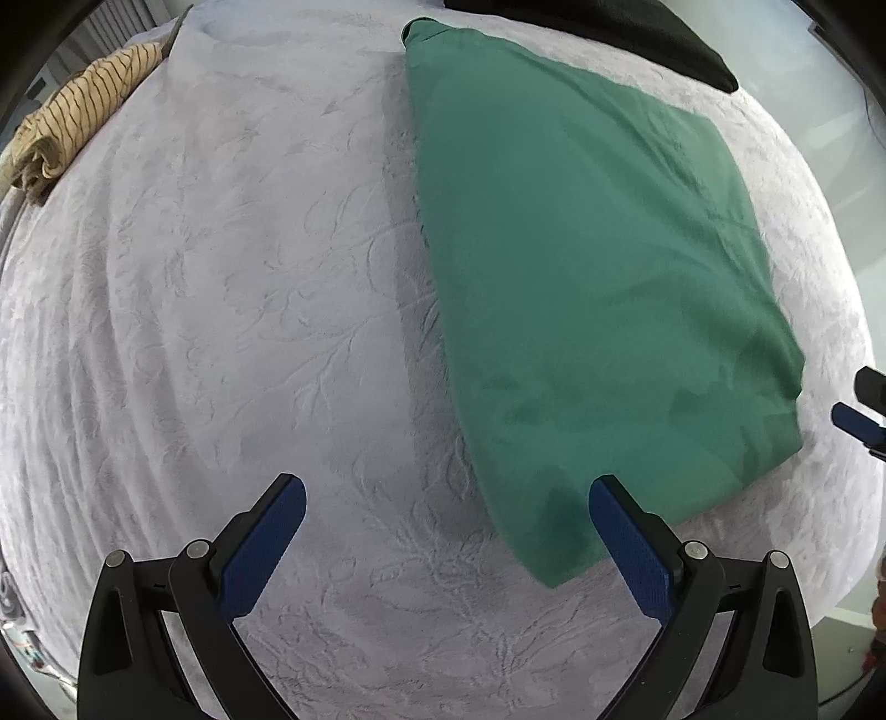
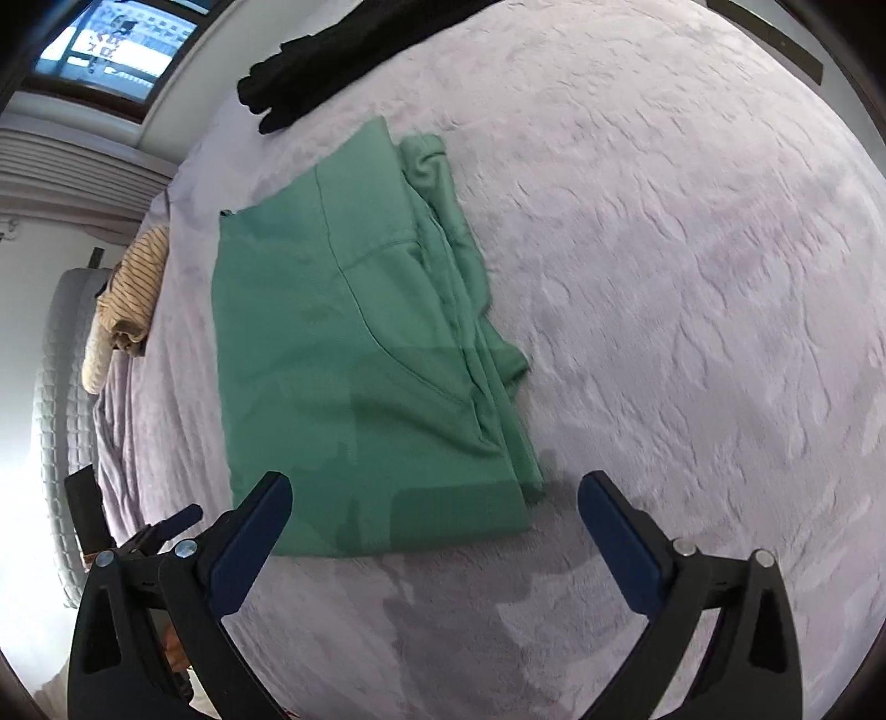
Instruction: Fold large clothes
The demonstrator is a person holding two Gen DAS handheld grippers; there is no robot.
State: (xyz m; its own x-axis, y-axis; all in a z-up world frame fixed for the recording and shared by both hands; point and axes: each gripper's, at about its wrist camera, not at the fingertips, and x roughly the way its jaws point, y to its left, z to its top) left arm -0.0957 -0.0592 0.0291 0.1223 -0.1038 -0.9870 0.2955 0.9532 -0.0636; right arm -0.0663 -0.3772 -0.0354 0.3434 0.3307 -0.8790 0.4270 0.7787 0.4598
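A green garment (image 1: 581,277) lies folded into a rough rectangle on the lilac blanket (image 1: 221,277). My left gripper (image 1: 447,490) hangs above the garment's near left corner, pointing straight down, jaws wide open and nothing between them. Seen from the right wrist, the same green garment (image 2: 343,360) shows a stack of folded layers along its right side. My right gripper (image 2: 434,482) stands open just above the garment's near edge, with no cloth in its jaws. One blue pad of the right gripper (image 1: 855,418) shows at the right edge of the left wrist view.
A tan striped garment (image 1: 77,122) (image 2: 135,277) is bunched at the bed's far left edge. A black garment (image 1: 637,33) (image 2: 332,55) lies beyond the green one. The mattress edge (image 2: 55,387) and a window (image 2: 111,44) are to the left.
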